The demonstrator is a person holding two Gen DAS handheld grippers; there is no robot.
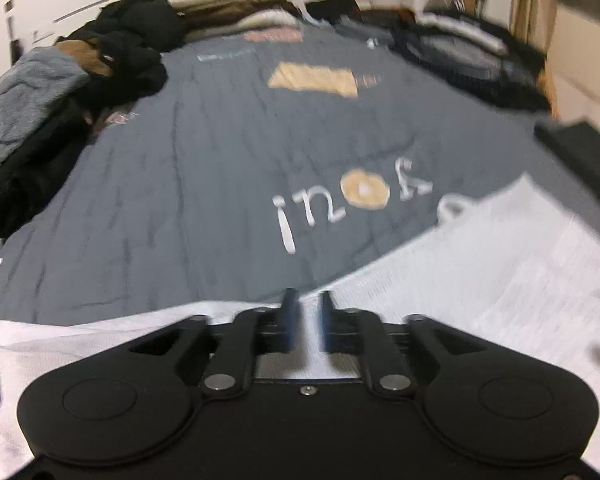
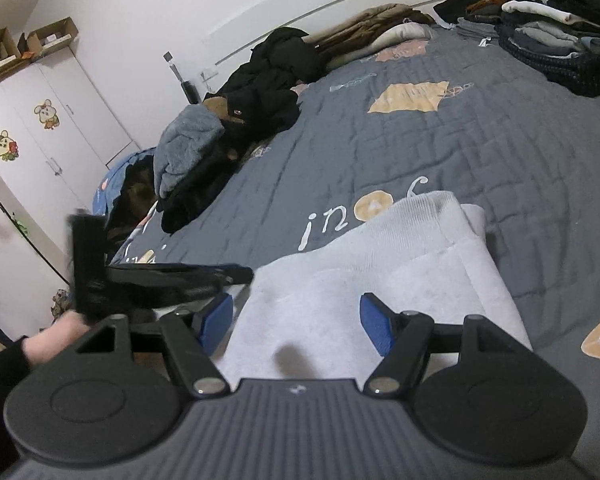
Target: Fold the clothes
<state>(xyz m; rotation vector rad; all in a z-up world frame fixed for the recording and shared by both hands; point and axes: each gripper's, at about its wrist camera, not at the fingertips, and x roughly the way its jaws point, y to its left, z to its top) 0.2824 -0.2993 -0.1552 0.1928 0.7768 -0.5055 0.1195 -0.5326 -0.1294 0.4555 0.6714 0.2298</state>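
A white knit garment [image 1: 500,264] lies partly folded on the near edge of the grey bed quilt [image 1: 204,168]. My left gripper [image 1: 309,308] hovers over the garment's edge. Its jaws stand a narrow gap apart, and only the cloth lying below shows through it. In the right wrist view the same white garment [image 2: 380,264] shows a doubled-over top edge. My right gripper [image 2: 295,322] is wide open just above it, and its blue pads [image 2: 216,320] touch nothing. The left gripper [image 2: 242,271] comes in from the left at the garment's left edge, held by a hand [image 2: 60,332].
A heap of dark and grey-blue unfolded clothes [image 2: 228,128] lies along the quilt's left side. A stack of folded clothes [image 2: 560,40] sits at the far right corner. Pillows and a brown blanket [image 2: 380,28] are at the headboard. A white wardrobe [image 2: 48,132] stands to the left.
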